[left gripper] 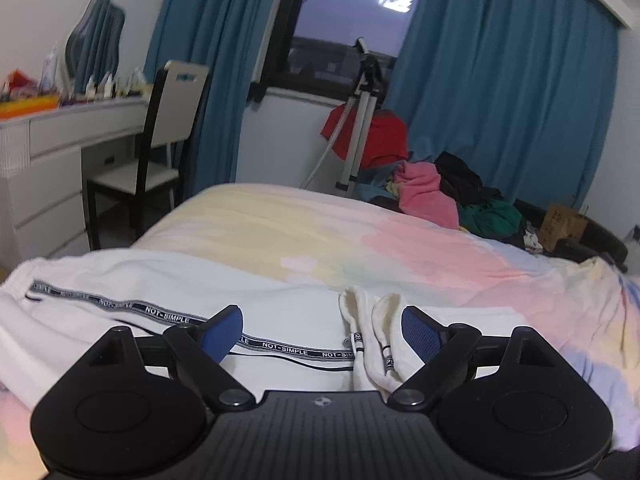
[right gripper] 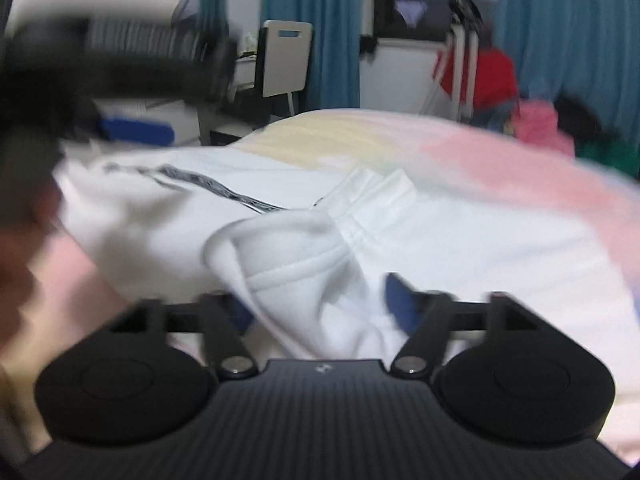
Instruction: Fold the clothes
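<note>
White trousers with a black "NOT-SIMPLE" side stripe lie flat across the pastel bedspread. My left gripper hovers open just over them, its blue pads either side of the stripe and the drawstring ends. In the right wrist view the same trousers show a raised fold of waistband. My right gripper stands open, and that fold bulges up between its wide-apart fingers. The left gripper appears there too, as a dark blur at upper left.
A pile of pink, black and green clothes sits at the bed's far right, with a tripod and red cloth behind. A white dresser and chair stand left. Blue curtains frame a dark window. A blurred hand is at left.
</note>
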Tool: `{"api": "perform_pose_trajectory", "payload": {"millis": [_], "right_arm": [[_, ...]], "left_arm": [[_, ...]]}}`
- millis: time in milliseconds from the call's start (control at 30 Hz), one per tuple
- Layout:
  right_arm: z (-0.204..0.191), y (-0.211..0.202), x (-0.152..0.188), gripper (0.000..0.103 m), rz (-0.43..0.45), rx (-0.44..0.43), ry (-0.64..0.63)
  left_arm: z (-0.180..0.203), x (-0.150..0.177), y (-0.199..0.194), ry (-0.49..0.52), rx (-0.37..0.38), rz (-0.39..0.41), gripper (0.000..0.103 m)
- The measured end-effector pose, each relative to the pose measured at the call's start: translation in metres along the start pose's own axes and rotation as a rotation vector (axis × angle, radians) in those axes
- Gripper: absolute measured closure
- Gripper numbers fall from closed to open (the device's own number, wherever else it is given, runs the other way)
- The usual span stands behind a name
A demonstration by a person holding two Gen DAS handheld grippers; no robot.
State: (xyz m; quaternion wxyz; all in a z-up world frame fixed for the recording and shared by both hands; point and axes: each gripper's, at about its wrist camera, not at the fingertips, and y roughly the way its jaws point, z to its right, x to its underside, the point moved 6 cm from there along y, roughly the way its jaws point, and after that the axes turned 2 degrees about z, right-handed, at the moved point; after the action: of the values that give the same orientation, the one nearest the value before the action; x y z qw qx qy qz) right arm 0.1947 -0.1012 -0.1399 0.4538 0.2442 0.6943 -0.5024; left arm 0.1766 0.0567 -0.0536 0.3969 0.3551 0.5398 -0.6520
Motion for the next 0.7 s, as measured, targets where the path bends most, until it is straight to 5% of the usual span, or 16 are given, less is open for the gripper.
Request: {"api": "perform_pose_trajectory", "payload": {"millis": [333,500,700], "right_arm": [[0.055,-0.076,-0.016,0.025,0.084,0.050,0.259],[0.097,-0.080,-0.014,0.025,0.104,0.238,0.278],[0.132,-0.065,0.002,0.025,0.058,0.347,0.370]], "left_arm": [[0.020,0.027,-0.006,0.074,0.018,-0.013,0.013],[0.030,0.052,0.010,0.167,-0.021,-0.088,0.013],[0.042,0.082,0.029,0.279,-0.067,-0.180,0.012]]}}
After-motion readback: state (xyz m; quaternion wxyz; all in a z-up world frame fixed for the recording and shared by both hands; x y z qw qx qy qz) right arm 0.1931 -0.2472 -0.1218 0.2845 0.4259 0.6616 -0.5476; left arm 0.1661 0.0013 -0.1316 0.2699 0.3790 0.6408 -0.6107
